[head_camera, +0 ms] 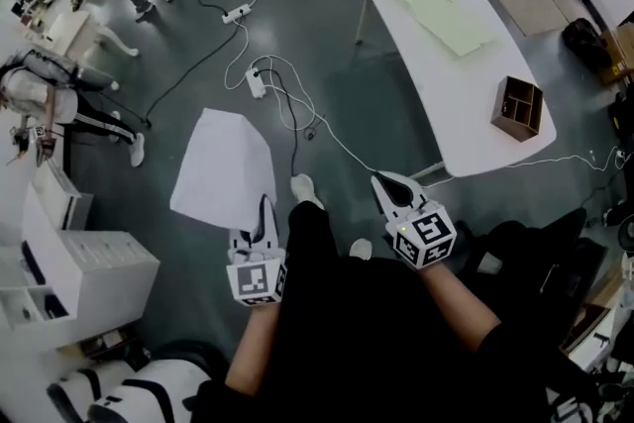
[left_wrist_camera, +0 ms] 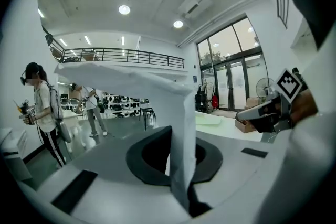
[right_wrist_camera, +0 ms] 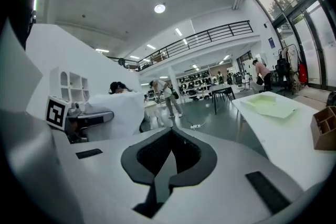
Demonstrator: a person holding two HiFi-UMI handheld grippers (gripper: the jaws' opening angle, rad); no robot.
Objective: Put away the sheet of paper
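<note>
A white sheet of paper (head_camera: 223, 168) hangs in the air above the grey floor, left of the person's legs. My left gripper (head_camera: 264, 210) is shut on its near edge. In the left gripper view the paper (left_wrist_camera: 157, 97) rises bent from between the closed jaws of that gripper (left_wrist_camera: 180, 181). My right gripper (head_camera: 382, 183) is held at the right, apart from the sheet, shut with nothing in it. Its jaws meet in the right gripper view (right_wrist_camera: 167, 162), where the paper (right_wrist_camera: 118, 113) shows at the left.
A white table (head_camera: 466, 124) stands ahead to the right with a light green folder (head_camera: 436, 0) and a wooden compartment box (head_camera: 517, 107). Cables and a power strip (head_camera: 257, 82) lie on the floor. A white shelf unit (head_camera: 84, 263) stands at the left. People (head_camera: 40, 99) stand at the far left.
</note>
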